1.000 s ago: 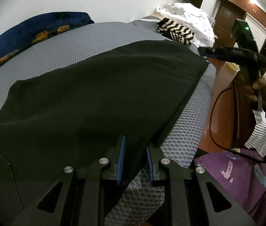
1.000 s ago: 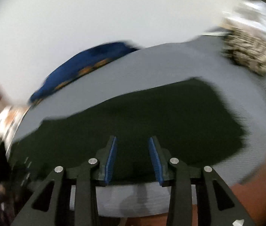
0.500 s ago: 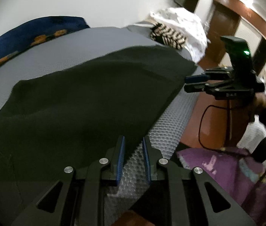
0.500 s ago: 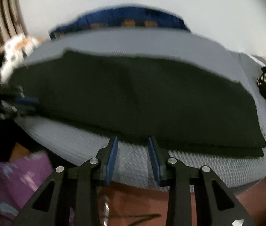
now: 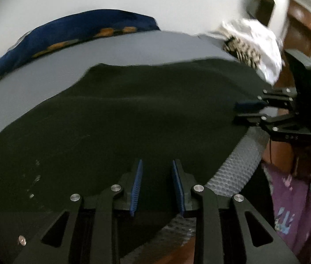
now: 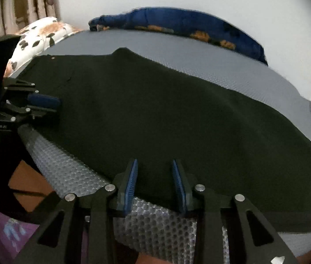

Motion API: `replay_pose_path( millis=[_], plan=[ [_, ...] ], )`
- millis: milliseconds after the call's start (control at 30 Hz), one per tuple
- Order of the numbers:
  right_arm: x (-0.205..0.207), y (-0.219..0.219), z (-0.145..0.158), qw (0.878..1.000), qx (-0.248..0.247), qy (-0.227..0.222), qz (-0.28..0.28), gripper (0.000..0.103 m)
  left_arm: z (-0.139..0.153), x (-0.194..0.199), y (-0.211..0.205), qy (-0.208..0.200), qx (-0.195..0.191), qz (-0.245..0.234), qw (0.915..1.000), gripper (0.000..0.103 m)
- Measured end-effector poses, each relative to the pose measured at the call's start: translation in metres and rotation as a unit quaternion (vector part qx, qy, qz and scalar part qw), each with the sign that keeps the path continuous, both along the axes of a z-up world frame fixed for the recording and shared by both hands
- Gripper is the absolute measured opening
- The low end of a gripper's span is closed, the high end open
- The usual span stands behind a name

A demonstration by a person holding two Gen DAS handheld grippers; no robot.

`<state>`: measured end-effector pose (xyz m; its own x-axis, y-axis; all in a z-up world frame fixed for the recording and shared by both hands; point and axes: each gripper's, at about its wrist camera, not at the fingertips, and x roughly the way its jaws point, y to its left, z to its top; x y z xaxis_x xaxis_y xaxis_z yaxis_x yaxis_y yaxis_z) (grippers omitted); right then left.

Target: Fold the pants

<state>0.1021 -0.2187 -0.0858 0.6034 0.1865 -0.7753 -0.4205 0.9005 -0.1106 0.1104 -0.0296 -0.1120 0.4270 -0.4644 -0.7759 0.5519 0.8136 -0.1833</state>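
Note:
Black pants (image 5: 120, 118) lie flat, folded lengthwise, along the near edge of a grey mesh mattress (image 5: 133, 50); they also fill the right wrist view (image 6: 155, 114). My left gripper (image 5: 157, 184) is open and empty, low over the pants' near edge at the waist end. My right gripper (image 6: 155, 183) is open and empty at the near edge toward the leg end. Each gripper shows in the other's view: the right one (image 5: 250, 112) at the right, the left one (image 6: 43, 105) at the left.
A blue patterned blanket (image 5: 78, 35) lies along the wall behind the mattress. A black-and-white checked cloth (image 5: 243, 50) and white laundry (image 5: 259, 37) sit at one end, a floral pillow (image 6: 38, 35) at the other. Brown floor (image 6: 25, 180) lies below the mattress edge.
Both grippers have come in over the pants' near edge and opened wider. The right gripper swung round from the side to face the pants.

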Motion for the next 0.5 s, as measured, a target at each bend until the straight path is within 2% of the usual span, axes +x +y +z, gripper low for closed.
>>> replay_pose_path(
  millis=[100,200,267,367,500],
  plan=[
    [0.005,-0.002,0.041,0.997,0.072,-0.032,0.016,0.030,0.016,-0.003,0.018,-0.030,-0.014,0.029,0.9991,0.029],
    [0.035,-0.005,0.064,0.988,0.150,-0.002,0.042,0.032,0.029,-0.006,0.037,-0.070,0.005,0.060,0.9957,0.031],
    [0.069,0.000,0.074,0.979,0.191,0.031,0.070,0.033,0.035,-0.010,0.055,-0.096,0.032,0.091,0.9906,0.036],
    [0.110,0.026,0.072,0.981,0.158,0.034,0.106,0.033,0.038,-0.015,0.087,-0.110,0.048,0.136,0.9834,0.046],
    [0.159,0.062,0.060,0.978,0.135,0.061,0.149,0.033,0.039,-0.020,0.128,-0.100,0.054,0.204,0.9724,0.047]
  ],
)
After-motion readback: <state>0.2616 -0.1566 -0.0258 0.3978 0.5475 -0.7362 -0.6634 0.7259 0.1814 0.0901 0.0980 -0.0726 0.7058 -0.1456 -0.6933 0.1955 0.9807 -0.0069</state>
